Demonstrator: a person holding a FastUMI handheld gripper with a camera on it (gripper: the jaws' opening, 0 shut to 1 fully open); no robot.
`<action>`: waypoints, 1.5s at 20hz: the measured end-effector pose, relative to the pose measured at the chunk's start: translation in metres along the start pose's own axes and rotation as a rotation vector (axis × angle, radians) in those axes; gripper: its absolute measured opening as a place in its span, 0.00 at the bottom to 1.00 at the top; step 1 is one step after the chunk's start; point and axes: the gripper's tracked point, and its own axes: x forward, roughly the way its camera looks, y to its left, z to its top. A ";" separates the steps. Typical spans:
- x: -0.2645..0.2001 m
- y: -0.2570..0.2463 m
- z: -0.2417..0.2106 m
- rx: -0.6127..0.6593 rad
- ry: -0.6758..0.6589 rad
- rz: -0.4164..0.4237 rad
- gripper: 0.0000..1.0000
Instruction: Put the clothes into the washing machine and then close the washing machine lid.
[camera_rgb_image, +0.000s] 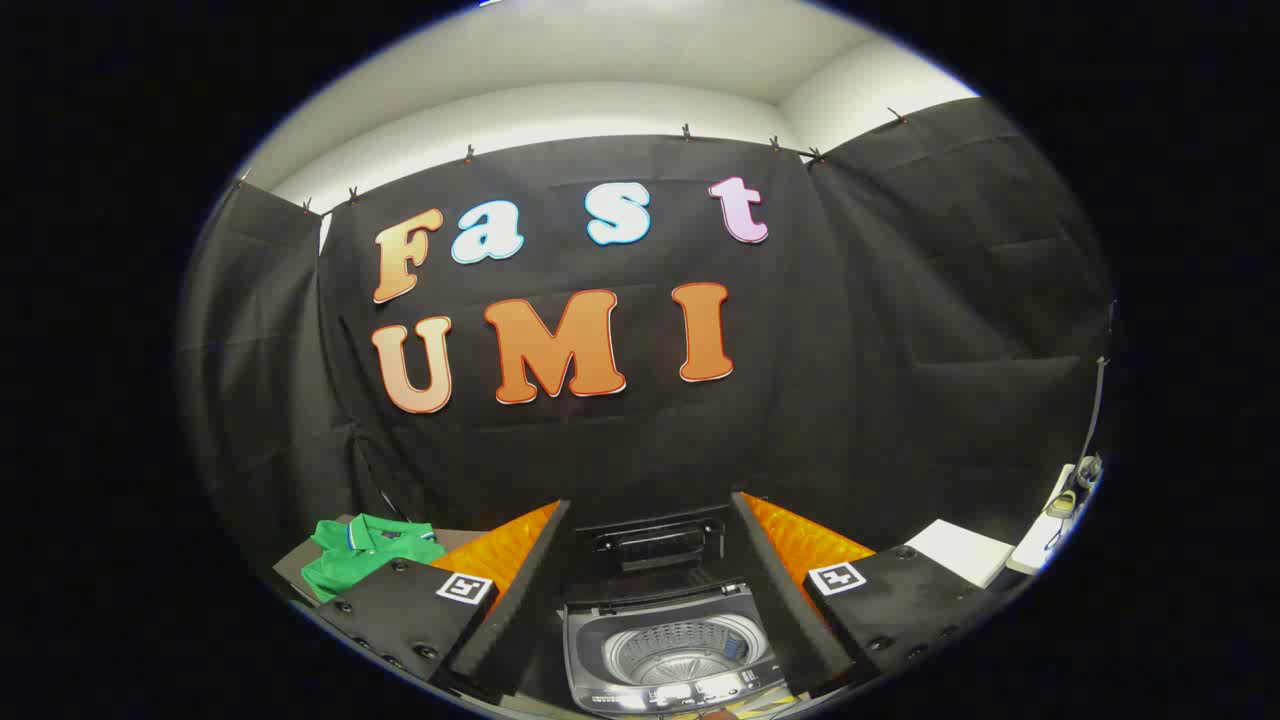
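Your hand-held gripper (655, 610) hangs released, fingers spread wide, gripping nothing; between them sits the washing machine (668, 650), lid (655, 545) raised, its front partly cut off; left of it, the green shirt (365, 552) lies half-hidden.

one washing machine (668, 640); one green shirt (365, 553); two fingers (520, 600)

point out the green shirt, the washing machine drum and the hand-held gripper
green shirt (366, 553), gripper view, on its chest below the collar
washing machine drum (683, 650), gripper view, on the perforated inner wall between the fingers
hand-held gripper (650, 515), gripper view, midway between its open fingertips
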 end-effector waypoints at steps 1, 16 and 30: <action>-0.001 0.005 0.002 -0.002 -0.004 0.009 0.99; -0.005 0.049 -0.005 -0.052 0.024 0.054 0.99; 0.005 0.090 -0.012 -0.072 0.072 0.104 0.99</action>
